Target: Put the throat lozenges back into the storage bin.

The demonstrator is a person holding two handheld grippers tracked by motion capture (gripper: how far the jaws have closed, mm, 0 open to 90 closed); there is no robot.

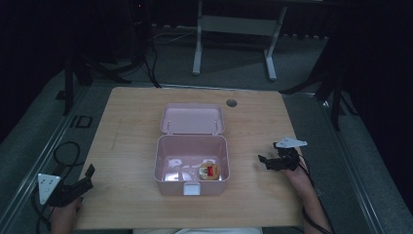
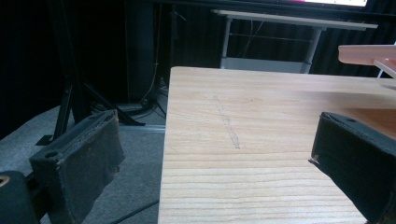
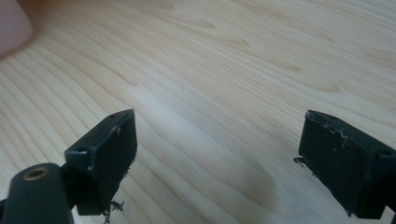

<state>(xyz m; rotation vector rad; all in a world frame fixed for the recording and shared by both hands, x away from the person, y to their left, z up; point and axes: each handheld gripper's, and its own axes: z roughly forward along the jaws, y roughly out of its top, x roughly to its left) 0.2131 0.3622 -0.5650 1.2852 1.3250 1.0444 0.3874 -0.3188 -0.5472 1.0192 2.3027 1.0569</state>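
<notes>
Both my grippers, left (image 1: 85, 178) at seven o'clock and right (image 1: 268, 162) at three, gape wide and empty beside the pink lunchbox (image 1: 191, 163) at table centre, whose raised lid (image 1: 193, 119) I might clip reaching in.

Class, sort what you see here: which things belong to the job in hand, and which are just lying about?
Part of the job:
pink lunch box, lid open
round snack inside it
left gripper, jaws open
right gripper, jaws open

Just lying about:
white desk frame on the floor behind
cables on the floor
grommet hole in the table
</notes>
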